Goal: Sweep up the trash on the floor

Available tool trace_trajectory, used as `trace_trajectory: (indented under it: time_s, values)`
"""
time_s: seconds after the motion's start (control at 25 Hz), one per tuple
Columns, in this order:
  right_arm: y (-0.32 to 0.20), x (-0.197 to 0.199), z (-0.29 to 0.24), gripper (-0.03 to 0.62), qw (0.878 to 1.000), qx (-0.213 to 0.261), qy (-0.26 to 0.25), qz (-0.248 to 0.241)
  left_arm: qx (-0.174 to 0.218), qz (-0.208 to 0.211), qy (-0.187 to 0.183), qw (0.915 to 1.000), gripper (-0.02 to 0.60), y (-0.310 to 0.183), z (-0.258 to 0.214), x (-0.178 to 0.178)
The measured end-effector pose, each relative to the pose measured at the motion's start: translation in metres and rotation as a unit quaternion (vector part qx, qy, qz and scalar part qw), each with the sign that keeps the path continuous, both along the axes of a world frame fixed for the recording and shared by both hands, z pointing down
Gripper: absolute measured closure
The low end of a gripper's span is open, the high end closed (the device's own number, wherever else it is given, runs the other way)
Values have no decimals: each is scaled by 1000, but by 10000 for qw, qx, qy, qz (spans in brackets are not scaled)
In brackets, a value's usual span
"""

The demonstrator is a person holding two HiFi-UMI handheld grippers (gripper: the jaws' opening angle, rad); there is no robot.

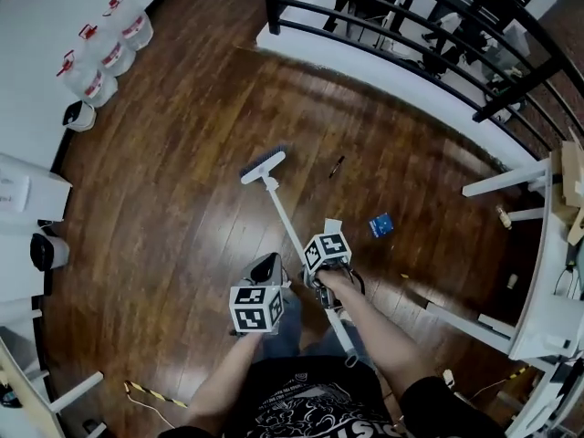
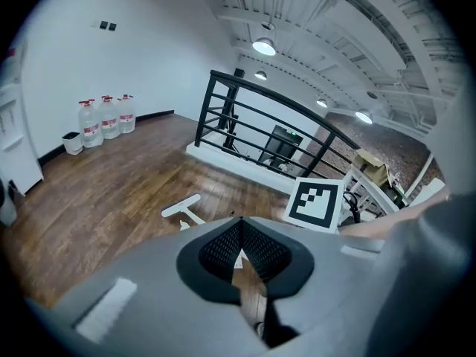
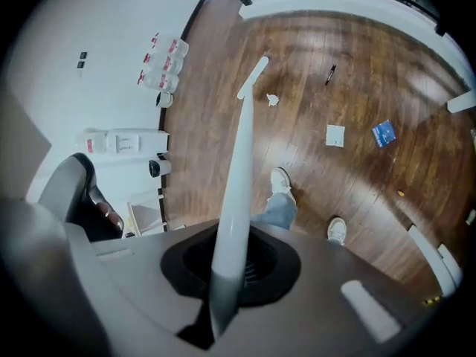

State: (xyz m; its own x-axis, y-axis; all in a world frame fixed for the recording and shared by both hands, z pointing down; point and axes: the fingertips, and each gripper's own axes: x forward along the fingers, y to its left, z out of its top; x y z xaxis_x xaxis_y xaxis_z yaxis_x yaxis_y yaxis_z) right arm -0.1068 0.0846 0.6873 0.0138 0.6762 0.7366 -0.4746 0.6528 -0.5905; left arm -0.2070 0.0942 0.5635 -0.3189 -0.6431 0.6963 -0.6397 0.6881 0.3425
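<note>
I think the sweeping is only starting: on the brown wooden floor [image 1: 173, 208] the long white broom [image 1: 281, 206] reaches down with its flat head. The right gripper [image 3: 232, 265] pinches its handle, and the left gripper [image 2: 242, 253] is pressed together with nothing in it. Next, the broom head needs to go over to the small blue packet [image 1: 380, 224] and the thin black pen [image 1: 337, 165], which lie apart from it. The right gripper view also shows a white paper square [image 3: 335, 135] and a tiny crumpled white scrap [image 3: 272, 99]; I cannot find the scrap in the head view.
</note>
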Motion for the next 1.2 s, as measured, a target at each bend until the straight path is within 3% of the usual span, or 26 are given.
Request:
trace_trajectory:
  time_s: [0.28,0.44,0.52,0.64,0.8,1.0,1.2]
  values:
    - [28,-75,53,580,9993,-178,238,246,-242,455,16,9987,577,14,24,-60]
    - [26,-88,84,580,9981,-244,485,292,-467,677,114,9965,577,27,35,-74]
    - [20,-78,96,580,9977,-96,665,120,-555,723,170,9957,577,34,40,-76]
    - [14,-59,104,582,9962,-142,819,266,-592,856,247,9943,577,29,47,-72]
    - [1,-30,98,582,9958,-8,899,196,-509,1212,357,9907,577,0,50,-52]
    - [-15,17,89,582,9943,-4,1028,299,-365,1316,450,9896,577,-39,53,-29]
    - [-45,79,91,582,9935,338,1083,-94,-251,1329,501,9895,577,-64,55,3]
